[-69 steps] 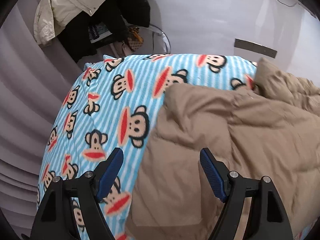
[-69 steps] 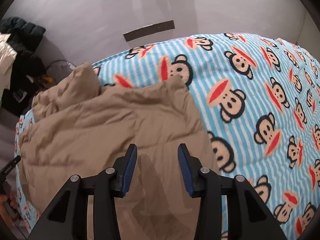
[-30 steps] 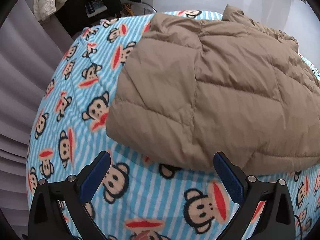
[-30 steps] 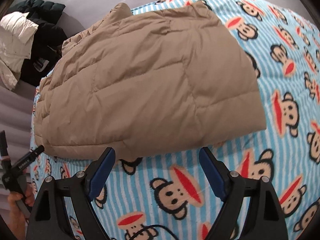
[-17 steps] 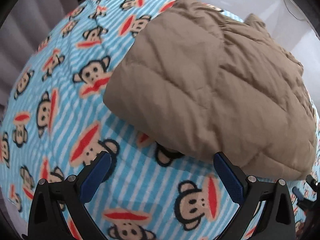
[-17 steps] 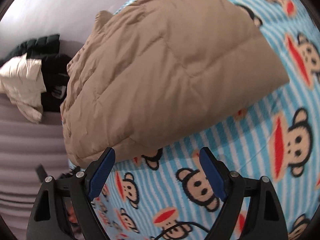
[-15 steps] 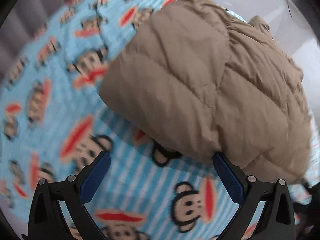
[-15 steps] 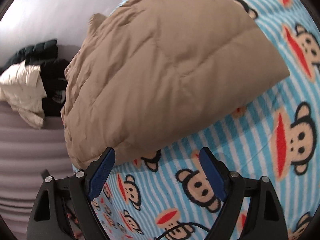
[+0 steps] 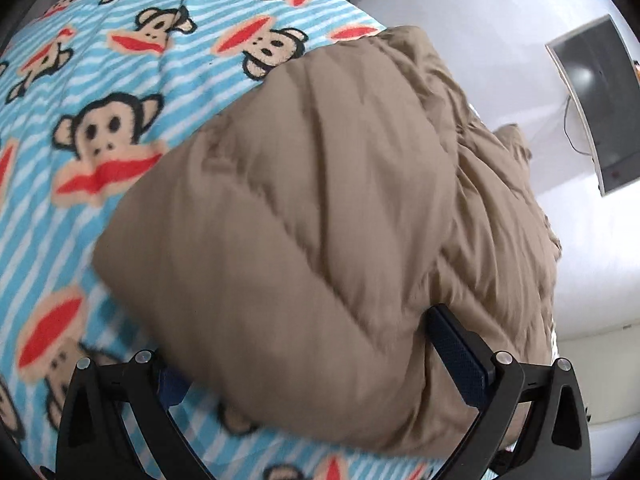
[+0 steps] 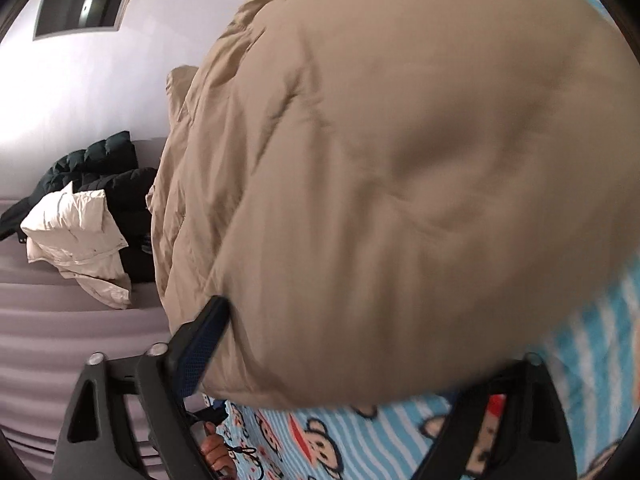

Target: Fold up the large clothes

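Note:
A folded tan puffer jacket (image 9: 320, 220) lies on a blue striped monkey-print blanket (image 9: 80, 92). My left gripper (image 9: 316, 356) is wide open with the jacket's near edge between its jaws; the left finger is mostly hidden under the fabric. In the right wrist view the jacket (image 10: 400, 140) fills most of the frame. My right gripper (image 10: 352, 352) is wide open around the jacket's near edge; its right finger is hidden behind the fabric.
A pile of dark and cream jackets (image 10: 88, 216) lies beyond the bed against grey curtains. A grey wall panel (image 9: 596, 112) hangs on the white wall. The blanket (image 10: 592, 352) shows at the lower right. A hand (image 10: 214, 454) holds the other gripper below.
Both grippers have moved in toward the jacket from the bare blanket. The jacket's near edge now sits between each pair of open jaws. The views have tilted.

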`<state>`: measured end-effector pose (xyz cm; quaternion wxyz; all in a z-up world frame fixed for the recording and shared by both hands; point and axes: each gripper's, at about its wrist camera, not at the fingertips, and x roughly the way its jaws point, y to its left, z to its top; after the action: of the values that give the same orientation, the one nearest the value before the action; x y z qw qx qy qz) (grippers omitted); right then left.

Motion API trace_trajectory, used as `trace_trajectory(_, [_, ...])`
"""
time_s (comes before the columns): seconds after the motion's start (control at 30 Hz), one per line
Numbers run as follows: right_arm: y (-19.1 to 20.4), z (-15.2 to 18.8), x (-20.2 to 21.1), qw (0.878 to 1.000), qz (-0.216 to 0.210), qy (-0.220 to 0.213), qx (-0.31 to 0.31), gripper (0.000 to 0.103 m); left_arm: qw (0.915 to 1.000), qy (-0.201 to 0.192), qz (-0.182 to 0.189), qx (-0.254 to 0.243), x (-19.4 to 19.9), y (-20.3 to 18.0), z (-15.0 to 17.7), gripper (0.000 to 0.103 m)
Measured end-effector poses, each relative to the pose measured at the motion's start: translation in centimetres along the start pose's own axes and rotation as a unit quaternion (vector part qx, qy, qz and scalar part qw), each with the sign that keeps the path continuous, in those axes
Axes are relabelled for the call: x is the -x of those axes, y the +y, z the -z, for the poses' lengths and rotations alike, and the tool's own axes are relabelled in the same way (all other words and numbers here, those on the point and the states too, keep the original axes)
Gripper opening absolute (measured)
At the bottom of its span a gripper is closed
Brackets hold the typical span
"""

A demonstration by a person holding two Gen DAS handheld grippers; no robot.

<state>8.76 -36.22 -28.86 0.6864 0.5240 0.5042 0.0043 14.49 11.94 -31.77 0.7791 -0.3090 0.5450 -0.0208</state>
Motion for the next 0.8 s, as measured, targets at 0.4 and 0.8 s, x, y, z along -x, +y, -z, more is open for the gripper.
trace_trajectory(0.4, [0.9, -0.4, -0.8, 1.000, 0.014, 0.003, -0.005, 0.037, 0.9927, -0.043, -0.039, -0.106, 0.6, -5.5, 0.8, 0.020])
trace_trajectory(0.8, [2.4, 2.9, 3.3, 0.995, 0.044, 0.037, 0.081, 0.024, 0.9750, -0.060, -0.085, -0.197, 7.4, -4.6, 5.9, 0.018])
